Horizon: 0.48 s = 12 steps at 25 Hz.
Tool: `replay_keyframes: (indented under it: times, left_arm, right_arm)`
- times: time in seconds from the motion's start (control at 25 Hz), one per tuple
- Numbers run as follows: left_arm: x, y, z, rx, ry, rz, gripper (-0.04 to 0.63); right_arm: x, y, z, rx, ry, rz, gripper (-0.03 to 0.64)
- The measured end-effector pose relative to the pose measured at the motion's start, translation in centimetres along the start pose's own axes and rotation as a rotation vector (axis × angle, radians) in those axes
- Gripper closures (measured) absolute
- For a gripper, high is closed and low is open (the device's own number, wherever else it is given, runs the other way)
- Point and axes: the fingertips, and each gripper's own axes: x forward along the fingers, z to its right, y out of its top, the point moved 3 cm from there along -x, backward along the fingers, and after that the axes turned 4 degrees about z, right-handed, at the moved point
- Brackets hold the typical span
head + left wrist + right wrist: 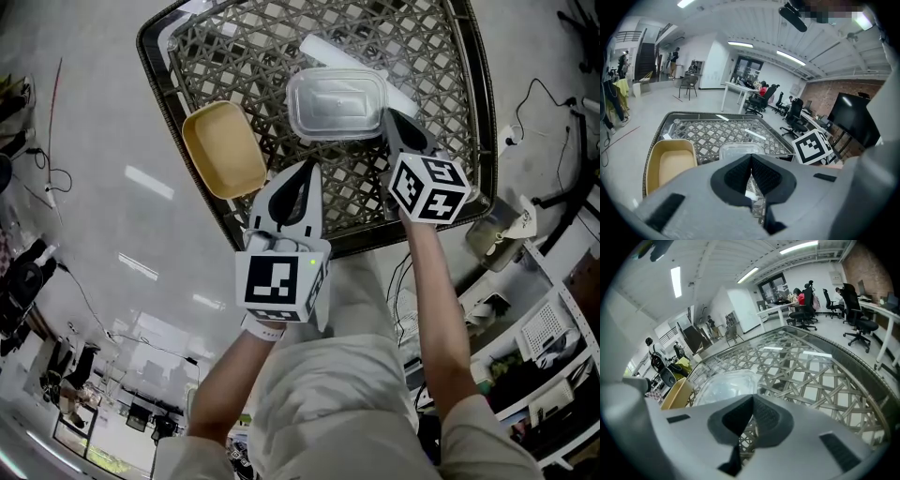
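Observation:
A clear plastic container (337,103) stands on a woven lattice table (253,52) with a dark wicker rim. Just left of it lies a tan rectangular tray (223,148). My left gripper (306,170) is over the table's near edge, its jaws closed together with nothing between them, pointing at the container's near left corner. My right gripper (390,116) hovers at the container's right side, jaws likewise pressed together and empty. The left gripper view shows the container (738,151), the tray (670,161) and the right gripper's marker cube (813,146). The container (724,384) also lies just beyond the right jaws.
A white strip (323,47) lies on the table behind the container. Shelving and cables (539,328) stand to the right of the table. Desks and office chairs (792,119) with seated people fill the room beyond the table.

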Motion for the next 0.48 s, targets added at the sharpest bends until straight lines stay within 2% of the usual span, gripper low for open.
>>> replay_keyframes:
  times: [0.16, 0.48]
  left_arm:
    - [-0.3, 0.4, 0.1, 0.001, -0.005, 0.013, 0.571]
    - [-1.6, 1.2, -0.1, 0.016, -0.013, 0.025, 0.571]
  right_arm:
    - [-0.1, -0.1, -0.4, -0.061, -0.027, 0.002, 0.601]
    - [-1.4, 0.1, -2.3, -0.085, -0.012, 0.031, 0.601]
